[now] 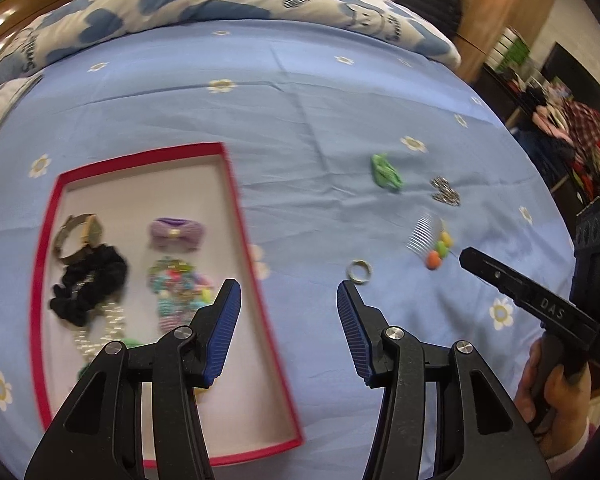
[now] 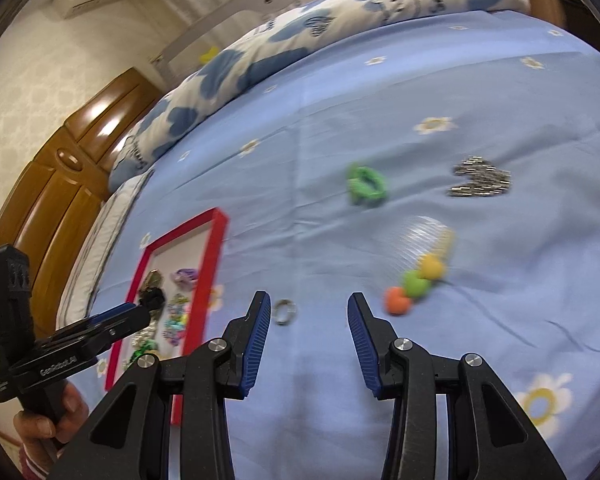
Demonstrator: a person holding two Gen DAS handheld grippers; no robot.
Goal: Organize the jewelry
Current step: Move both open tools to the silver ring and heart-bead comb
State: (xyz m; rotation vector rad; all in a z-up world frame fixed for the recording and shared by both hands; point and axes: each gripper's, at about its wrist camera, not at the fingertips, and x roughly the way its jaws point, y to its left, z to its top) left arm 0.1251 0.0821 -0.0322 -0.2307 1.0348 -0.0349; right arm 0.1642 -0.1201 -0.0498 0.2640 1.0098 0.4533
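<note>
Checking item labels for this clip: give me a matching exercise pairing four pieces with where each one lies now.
Things:
1. watch
2. silver ring
3. purple bow
4. green scrunchie

Places:
A. inside the red box, right column, far end
B. on the blue sheet, nearest the box
C. inside the red box, left column, far end
D. on the blue sheet, beside the silver chain

Pairs: 1-C, 2-B, 3-A, 4-D

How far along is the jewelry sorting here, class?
Done: a watch, black scrunchie, purple bow and beaded pieces lie in the red box. In hand: nothing; both grippers are open and empty. Left on the bedsheet: ring, comb, green scrunchie, silver chain.
</note>
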